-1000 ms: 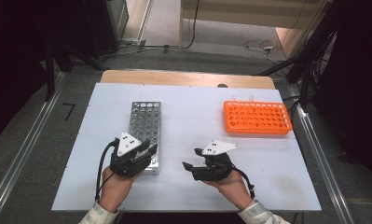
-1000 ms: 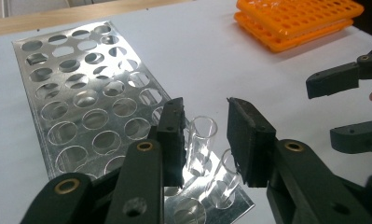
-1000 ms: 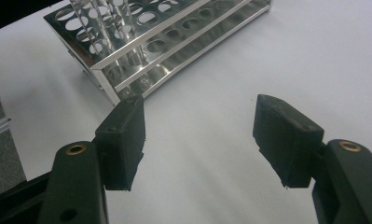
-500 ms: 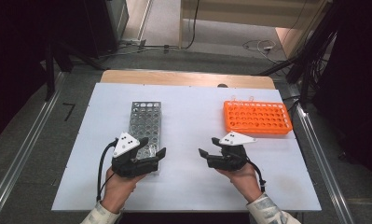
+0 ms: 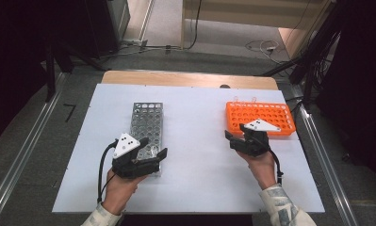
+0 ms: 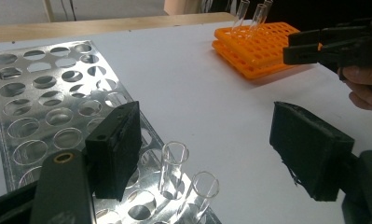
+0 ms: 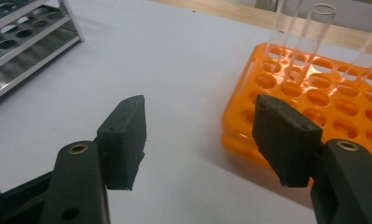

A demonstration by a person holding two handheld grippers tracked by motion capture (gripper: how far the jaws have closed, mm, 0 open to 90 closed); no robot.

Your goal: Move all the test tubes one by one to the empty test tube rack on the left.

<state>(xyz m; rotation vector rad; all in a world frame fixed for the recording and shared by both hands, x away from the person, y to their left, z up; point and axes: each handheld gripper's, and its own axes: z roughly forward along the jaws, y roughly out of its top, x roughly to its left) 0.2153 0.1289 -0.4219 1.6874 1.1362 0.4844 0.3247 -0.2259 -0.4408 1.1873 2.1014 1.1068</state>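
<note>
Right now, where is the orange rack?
In the high view, the orange rack sits at the table's far right, just beyond the right gripper, holding clear tubes.

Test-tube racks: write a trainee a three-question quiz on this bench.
1. True or false: the left gripper is open, with two glass tubes standing in the metal rack by its fingers.
2. Which rack is the right gripper closest to? A) metal rack B) orange rack C) neither, it is off the table
3. Fill in: the tubes in the orange rack stand along its ____ edge, seen from the person's side.

Key: 1 true. 2 B. 3 far.
</note>
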